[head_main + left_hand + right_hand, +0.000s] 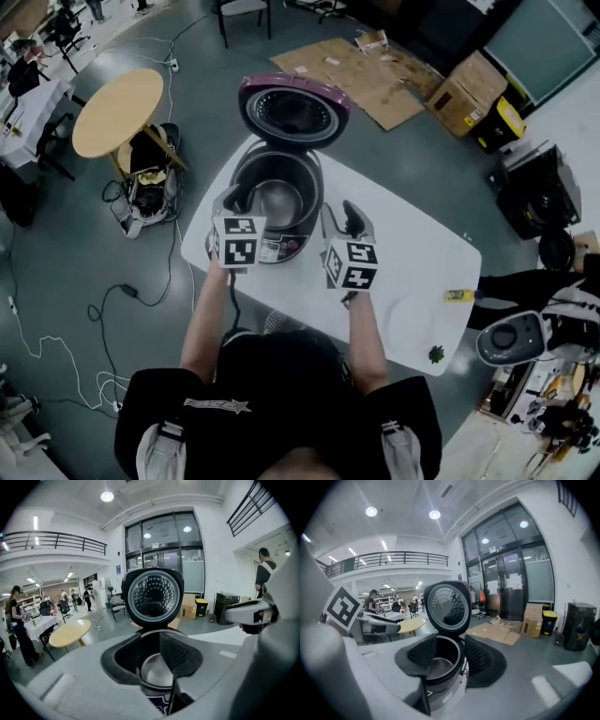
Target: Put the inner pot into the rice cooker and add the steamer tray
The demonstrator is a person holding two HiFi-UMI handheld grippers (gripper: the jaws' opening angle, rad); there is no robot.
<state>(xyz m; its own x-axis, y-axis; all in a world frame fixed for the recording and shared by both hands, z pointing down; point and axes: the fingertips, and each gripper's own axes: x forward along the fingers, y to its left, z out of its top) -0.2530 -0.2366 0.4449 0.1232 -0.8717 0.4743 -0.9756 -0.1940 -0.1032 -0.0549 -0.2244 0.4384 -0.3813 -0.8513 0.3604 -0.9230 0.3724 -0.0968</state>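
Observation:
The rice cooker (292,246) stands at the far left end of the white table (412,272), its purple lid (293,110) swung up and open. The steel inner pot (278,202) sits inside it, also visible in the left gripper view (157,670) and in the right gripper view (438,666). My left gripper (231,200) hovers over the cooker's near left rim with its jaws apart and nothing between them. My right gripper (353,218) hangs just right of the cooker, open and empty. I see no steamer tray in any view.
A small yellow object (457,294) and a green one (436,353) lie near the table's right end. A round wooden table (117,111) and cables lie on the floor at left. Flattened cardboard (361,75) lies beyond. A person (534,291) stands at right.

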